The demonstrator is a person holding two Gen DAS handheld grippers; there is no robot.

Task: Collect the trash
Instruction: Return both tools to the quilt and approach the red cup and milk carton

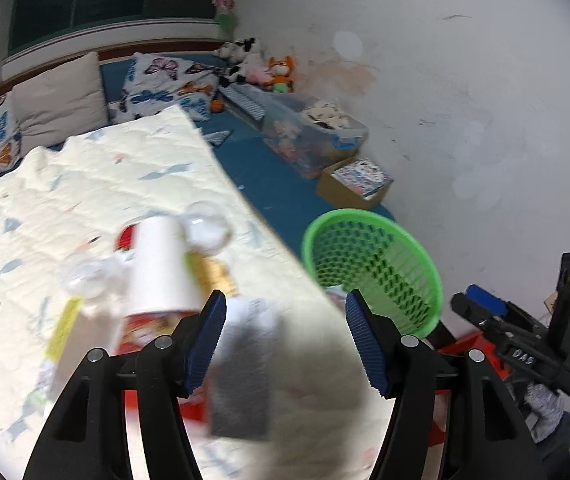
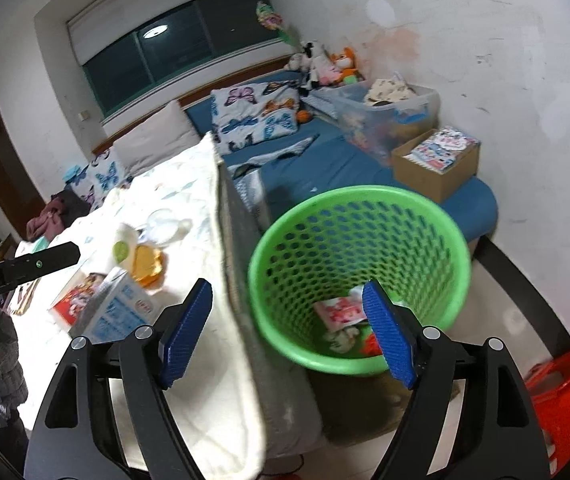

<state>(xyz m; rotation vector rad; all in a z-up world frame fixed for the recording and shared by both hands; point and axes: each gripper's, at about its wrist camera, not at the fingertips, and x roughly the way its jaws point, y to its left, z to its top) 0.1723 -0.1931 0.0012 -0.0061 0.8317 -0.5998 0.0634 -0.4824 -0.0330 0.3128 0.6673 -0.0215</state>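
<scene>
Trash lies on a cream quilt (image 1: 85, 184): a white paper cup (image 1: 161, 264), a clear plastic lid (image 1: 209, 226), a red printed box (image 1: 141, 332) and a grey-white carton (image 1: 241, 364). My left gripper (image 1: 285, 340) is open just above the carton. The green mesh basket (image 2: 359, 276) stands beside the bed and holds a pink wrapper (image 2: 339, 312). My right gripper (image 2: 285, 334) is open and empty, over the basket's near rim. The basket also shows in the left wrist view (image 1: 373, 272). The trash also shows in the right wrist view, with a blue-white carton (image 2: 121, 312).
A blue bed (image 2: 325, 164) carries butterfly pillows (image 2: 257, 116), a clear storage bin (image 2: 385, 108) and a cardboard box (image 2: 437, 160). A red plastic stool (image 2: 565, 396) stands at the right. The right gripper's body (image 1: 525, 340) shows in the left view.
</scene>
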